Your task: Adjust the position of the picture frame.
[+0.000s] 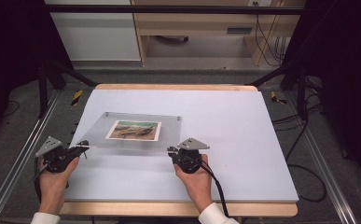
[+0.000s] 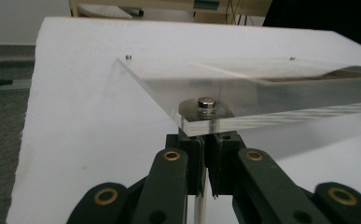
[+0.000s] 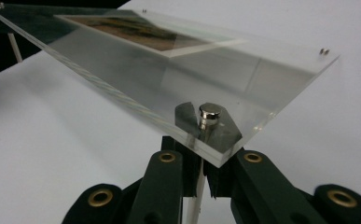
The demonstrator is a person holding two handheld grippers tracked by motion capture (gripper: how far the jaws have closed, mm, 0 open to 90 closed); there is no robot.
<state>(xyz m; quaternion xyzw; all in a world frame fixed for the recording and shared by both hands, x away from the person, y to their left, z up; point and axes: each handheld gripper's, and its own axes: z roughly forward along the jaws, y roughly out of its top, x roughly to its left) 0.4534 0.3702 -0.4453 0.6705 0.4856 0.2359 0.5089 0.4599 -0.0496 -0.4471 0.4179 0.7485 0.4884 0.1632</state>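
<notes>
A clear acrylic picture frame (image 1: 169, 130) holding a landscape photo (image 1: 134, 130) sits left of centre on the white table. Its far edge rests on the table and its near edge is raised. My left gripper (image 1: 82, 147) is at the near left corner. In the left gripper view, the jaws (image 2: 205, 154) are shut on a thin clear post (image 2: 201, 205) under that corner, below a metal cap (image 2: 206, 106). My right gripper (image 1: 172, 150) is at the near right corner, shut (image 3: 201, 163) on the post (image 3: 196, 200) under its metal cap (image 3: 209, 114).
The white sheet (image 1: 234, 140) covers a wood-edged table (image 1: 178, 208), with bare surface to the right of the frame. Black stand struts (image 1: 52, 70) and aluminium rails (image 1: 10, 177) flank the table. Cables (image 1: 304, 135) lie on the floor to the right, and wooden furniture (image 1: 192, 23) stands behind.
</notes>
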